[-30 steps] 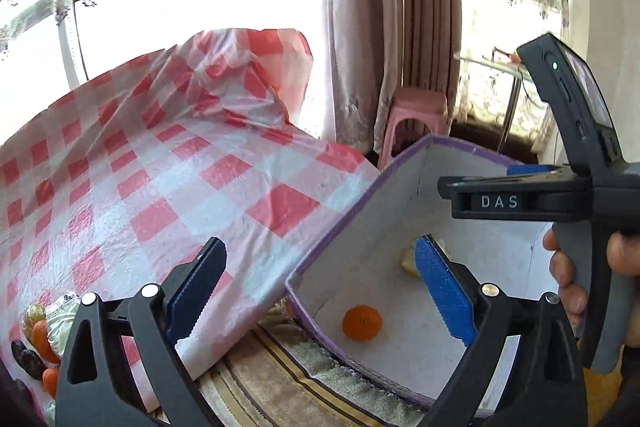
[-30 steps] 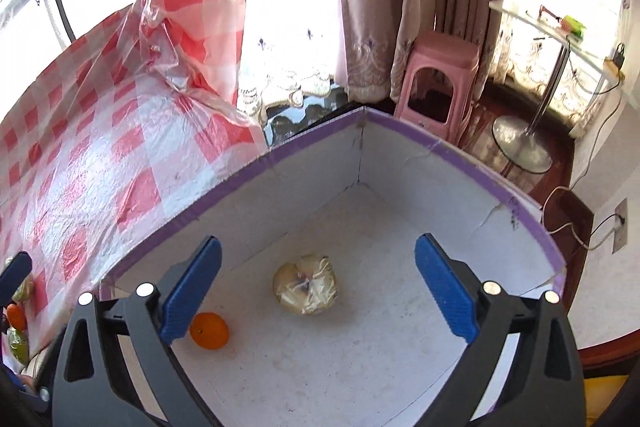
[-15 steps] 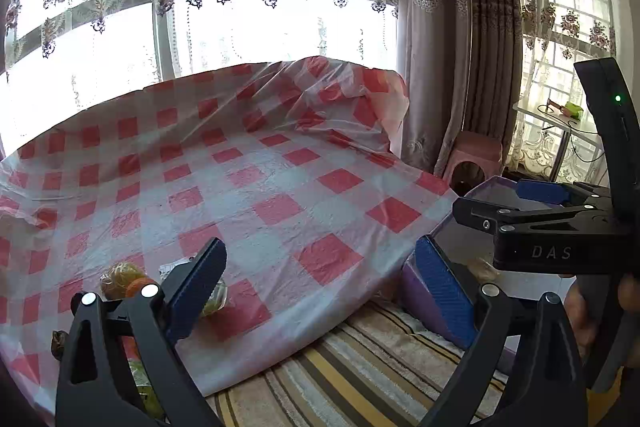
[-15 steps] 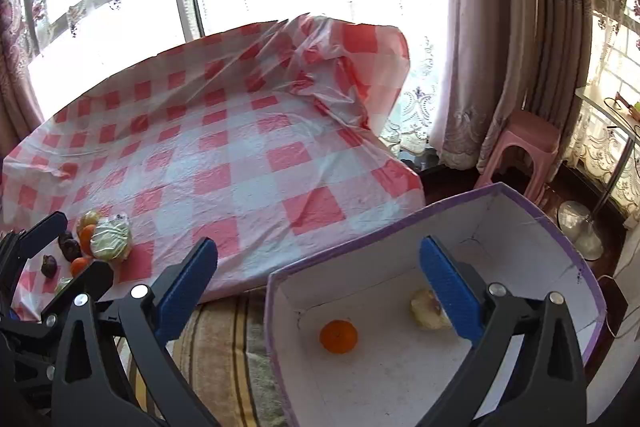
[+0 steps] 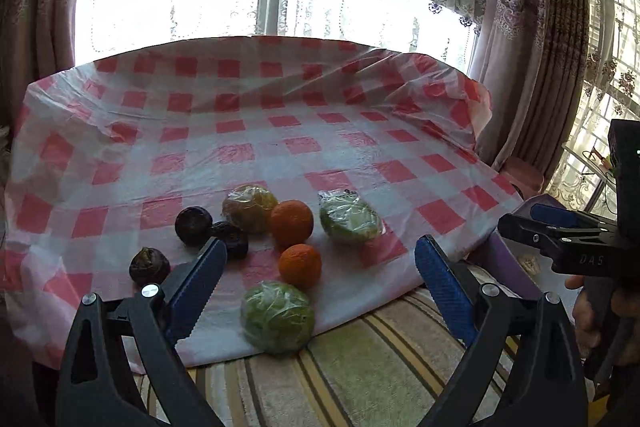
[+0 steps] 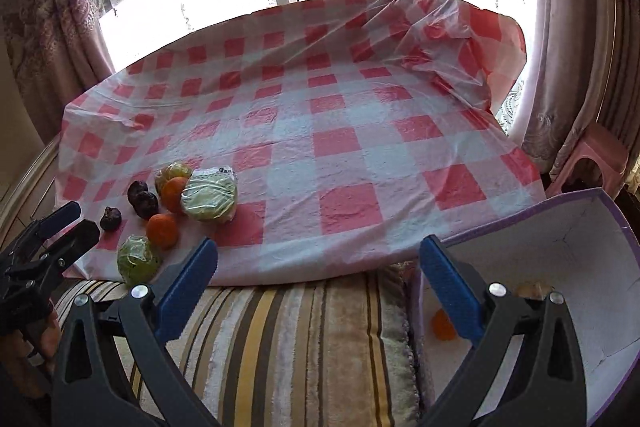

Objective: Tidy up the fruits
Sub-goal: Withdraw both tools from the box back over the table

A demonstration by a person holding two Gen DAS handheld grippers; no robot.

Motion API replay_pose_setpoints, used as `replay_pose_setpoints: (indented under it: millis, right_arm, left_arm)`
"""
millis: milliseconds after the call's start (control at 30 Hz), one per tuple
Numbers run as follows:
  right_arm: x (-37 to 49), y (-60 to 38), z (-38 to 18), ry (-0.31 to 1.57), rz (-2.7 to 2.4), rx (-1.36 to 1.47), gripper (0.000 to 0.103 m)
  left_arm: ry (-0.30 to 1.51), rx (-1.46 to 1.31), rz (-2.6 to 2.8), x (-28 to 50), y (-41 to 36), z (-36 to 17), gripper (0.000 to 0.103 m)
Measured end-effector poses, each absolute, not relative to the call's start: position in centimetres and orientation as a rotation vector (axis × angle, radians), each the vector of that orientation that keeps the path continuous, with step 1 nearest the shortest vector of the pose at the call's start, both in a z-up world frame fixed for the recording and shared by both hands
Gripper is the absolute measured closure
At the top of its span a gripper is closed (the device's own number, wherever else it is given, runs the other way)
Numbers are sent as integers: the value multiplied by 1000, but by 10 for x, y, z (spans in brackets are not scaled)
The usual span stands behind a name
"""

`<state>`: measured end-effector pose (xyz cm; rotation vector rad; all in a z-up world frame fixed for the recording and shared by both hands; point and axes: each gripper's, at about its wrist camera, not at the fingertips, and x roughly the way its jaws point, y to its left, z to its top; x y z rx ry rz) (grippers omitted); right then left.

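A cluster of fruit lies on the red-checked cloth (image 5: 280, 131): two oranges (image 5: 300, 265), three dark fruits (image 5: 193, 225), and wrapped green and yellow fruits (image 5: 277, 315). My left gripper (image 5: 320, 287) hovers open just in front of the cluster, with nothing between its jaws. My right gripper (image 6: 320, 287) is open and empty over the striped rug, the fruit cluster (image 6: 162, 230) to its left. The purple-rimmed white box (image 6: 560, 247) at the right holds an orange (image 6: 442, 325) and a pale wrapped fruit (image 6: 530, 290).
A striped rug (image 6: 300, 347) lies under the cloth's front edge. A pink stool (image 6: 592, 155) stands beyond the box. Curtains and a bright window fill the back. A hand (image 5: 588, 311) holds the right gripper at the right of the left wrist view.
Both grippers swung left from over the box toward the cloth. The fruit cluster now sits right before my left gripper, and the box has slid to the right edge of both views.
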<state>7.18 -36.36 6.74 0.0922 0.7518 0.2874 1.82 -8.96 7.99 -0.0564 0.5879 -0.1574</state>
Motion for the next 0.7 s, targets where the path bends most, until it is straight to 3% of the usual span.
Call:
replay_pose_setpoints:
  millis: [267, 333, 700]
  right_arm:
    - [83, -323, 58, 793, 365, 77, 2]
    - [86, -313, 57, 792, 376, 59, 2]
    - [110, -273, 46, 832, 422, 27, 2]
  left_arm:
    - [625, -87, -37, 19, -38, 71, 12]
    - [652, -118, -14, 24, -26, 68, 19]
    - [762, -198, 92, 41, 16, 48, 24]
